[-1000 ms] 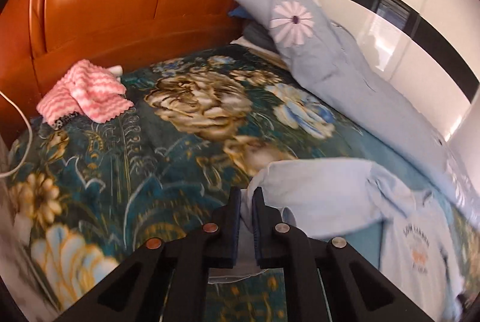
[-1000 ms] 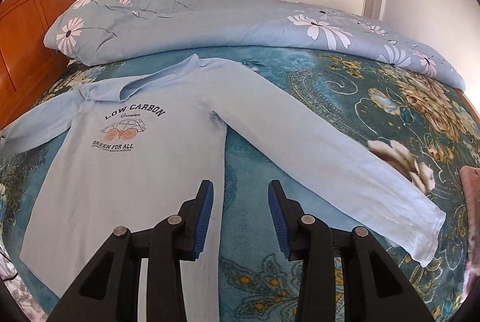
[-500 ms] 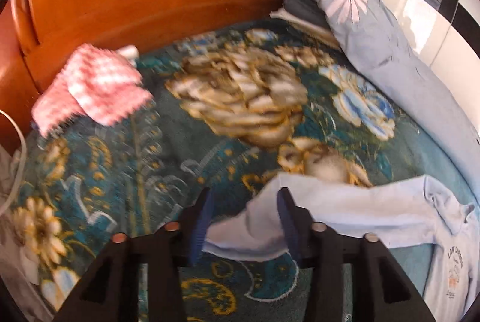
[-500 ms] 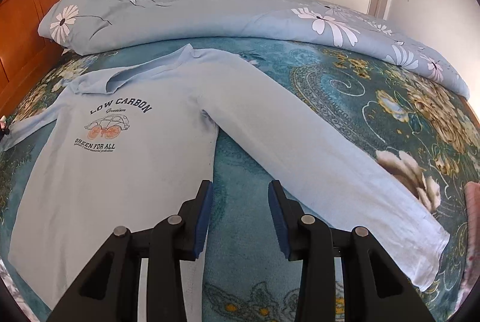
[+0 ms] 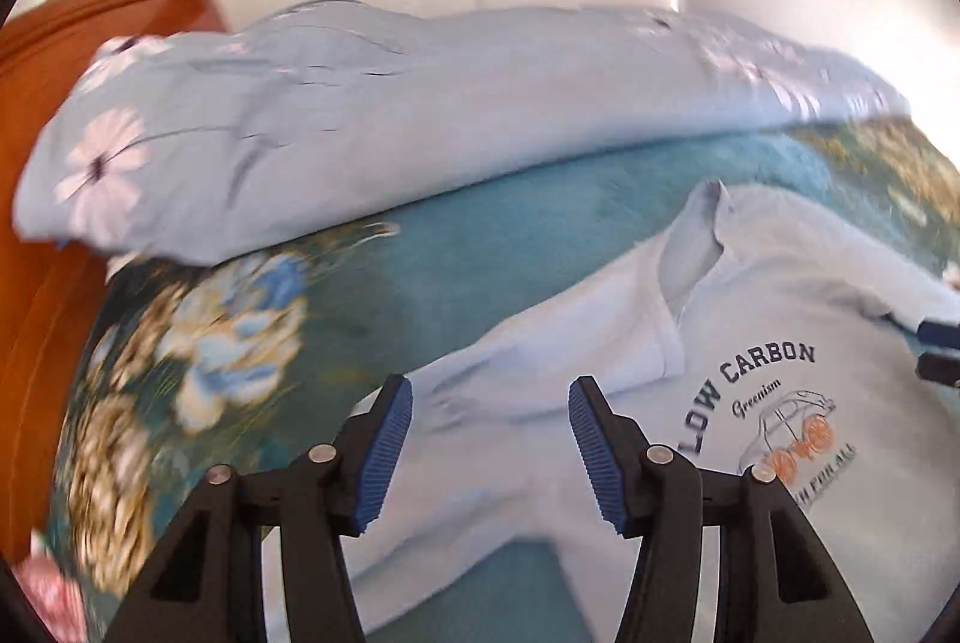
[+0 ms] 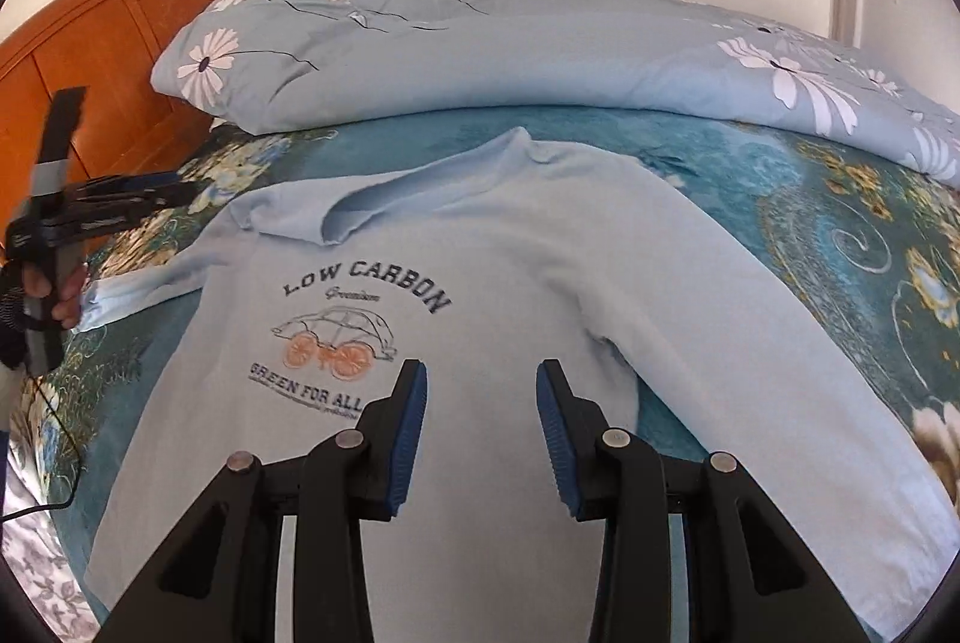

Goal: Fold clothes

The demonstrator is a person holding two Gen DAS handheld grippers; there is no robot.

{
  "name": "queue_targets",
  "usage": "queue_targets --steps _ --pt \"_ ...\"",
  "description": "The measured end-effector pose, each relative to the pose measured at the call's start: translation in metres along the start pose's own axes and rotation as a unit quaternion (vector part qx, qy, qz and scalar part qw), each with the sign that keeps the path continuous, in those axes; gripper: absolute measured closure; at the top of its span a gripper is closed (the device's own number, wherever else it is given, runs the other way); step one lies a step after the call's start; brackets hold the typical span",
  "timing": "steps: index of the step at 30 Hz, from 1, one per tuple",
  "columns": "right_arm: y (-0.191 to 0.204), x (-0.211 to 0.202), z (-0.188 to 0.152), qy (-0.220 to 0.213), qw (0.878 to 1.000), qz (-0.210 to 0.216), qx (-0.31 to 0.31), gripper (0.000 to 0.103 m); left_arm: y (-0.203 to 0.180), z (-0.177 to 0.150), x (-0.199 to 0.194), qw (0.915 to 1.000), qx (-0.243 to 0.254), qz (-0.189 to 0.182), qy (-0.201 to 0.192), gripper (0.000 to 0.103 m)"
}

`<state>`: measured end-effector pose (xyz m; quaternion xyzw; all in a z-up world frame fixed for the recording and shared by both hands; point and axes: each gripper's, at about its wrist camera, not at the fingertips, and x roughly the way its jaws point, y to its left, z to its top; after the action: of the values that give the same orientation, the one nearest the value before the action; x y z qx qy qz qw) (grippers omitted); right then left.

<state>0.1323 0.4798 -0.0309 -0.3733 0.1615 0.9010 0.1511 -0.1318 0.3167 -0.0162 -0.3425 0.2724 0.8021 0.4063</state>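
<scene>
Long-sleeved pale blue cotton shirt (image 6: 540,283) lies face up on the teal floral bedspread (image 6: 840,235) beneath both our tools, its collar pointing away from us toward the rolled blue daisy-print duvet (image 6: 540,55), its length running back toward us. We read "LOW CARBON" printed above an orange-wheeled car. Our left gripper (image 5: 489,442) has just been opening and holds nothing, with the shoulder below its jaws. Our right gripper (image 6: 482,427) hangs part-open and empty over the chest.

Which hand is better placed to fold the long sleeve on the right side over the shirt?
Right. The right gripper hangs open beside that sleeve; the left gripper is across the shirt.
</scene>
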Motion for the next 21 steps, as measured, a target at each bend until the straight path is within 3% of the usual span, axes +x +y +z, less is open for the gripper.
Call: queue_targets --steps 6,8,11,14,16,18,21 --pt "-0.01 0.019 0.014 -0.031 0.998 0.038 0.044 0.064 -0.041 0.006 0.054 0.9956 0.088 0.002 0.034 0.046" --pt "-0.014 0.029 0.009 -0.026 0.997 0.047 0.06 0.064 -0.051 0.003 0.063 0.9919 0.118 -0.002 0.047 0.046" --pt "-0.023 0.046 0.001 -0.006 0.995 0.053 0.078 0.064 -0.06 -0.003 0.063 0.9879 0.151 0.01 0.037 0.045" --pt "-0.039 0.054 -0.004 0.012 0.99 0.078 0.119 0.064 -0.058 -0.003 0.062 0.9882 0.148 -0.002 0.039 0.047" --pt "-0.045 0.05 -0.005 0.002 0.987 0.087 0.133 0.064 -0.061 -0.005 0.062 0.9872 0.155 -0.007 0.036 0.056" --pt "-0.049 0.05 -0.006 0.001 0.985 0.097 0.143 0.064 -0.067 -0.008 0.065 0.9854 0.166 -0.017 0.033 0.099" --pt "-0.052 0.051 -0.008 0.003 0.982 0.11 0.154 0.064 -0.077 -0.012 0.069 0.9833 0.18 0.001 0.024 0.103"
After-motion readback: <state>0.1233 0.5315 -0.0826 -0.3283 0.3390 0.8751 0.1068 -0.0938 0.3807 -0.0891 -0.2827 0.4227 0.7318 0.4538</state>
